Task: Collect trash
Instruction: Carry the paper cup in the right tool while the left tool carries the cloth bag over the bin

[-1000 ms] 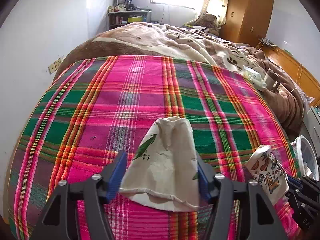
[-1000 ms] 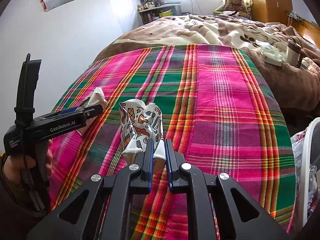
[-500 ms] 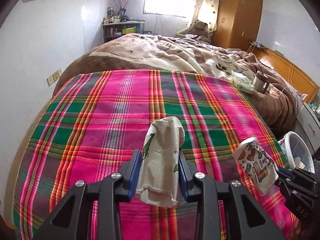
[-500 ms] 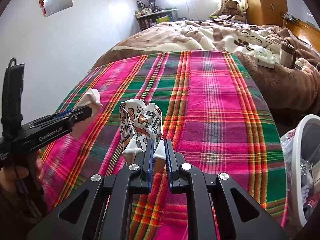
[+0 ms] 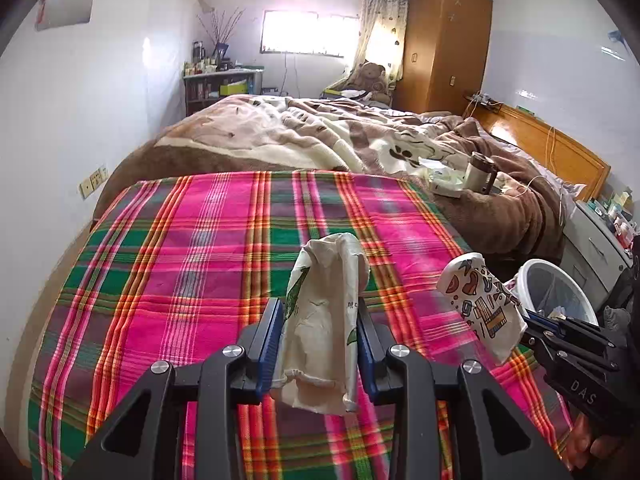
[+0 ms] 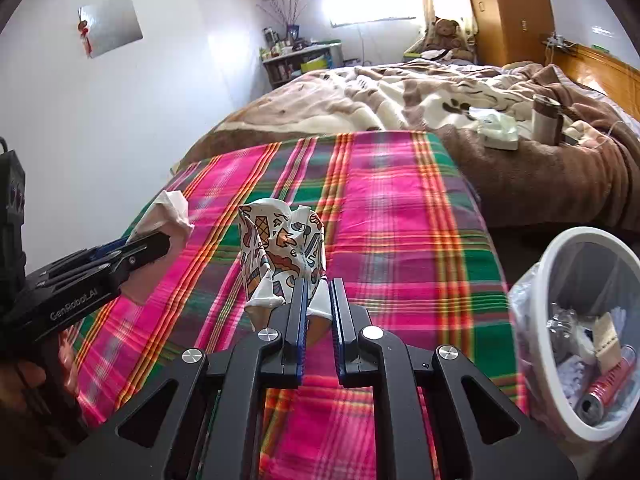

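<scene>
My left gripper (image 5: 320, 312) is shut on a crushed cream paper cup with green leaf prints (image 5: 326, 312), held above the pink and green plaid blanket (image 5: 192, 264). My right gripper (image 6: 318, 286) is shut on a crumpled white paper cup with colourful drawings (image 6: 282, 254). In the left wrist view that patterned cup (image 5: 480, 304) hangs at the right in the right gripper (image 5: 524, 320). In the right wrist view the left gripper (image 6: 160, 242) shows at the left with the cream cup (image 6: 168, 212). A white trash bin (image 6: 560, 264) with several discarded items stands at the bed's right side.
A brown and cream blanket (image 5: 320, 132) covers the far part of the bed, with a travel mug (image 5: 478, 170) and a tissue pack (image 5: 446, 184) on it. A white wall (image 5: 100, 120) runs along the left. The bin (image 5: 536, 270) sits beside a wooden headboard (image 5: 560, 152) side.
The left jaws closed on the cream cup and crushed it narrower, then lifted it off the blanket. Both grippers rose and pulled back; the bin came further into view on the right.
</scene>
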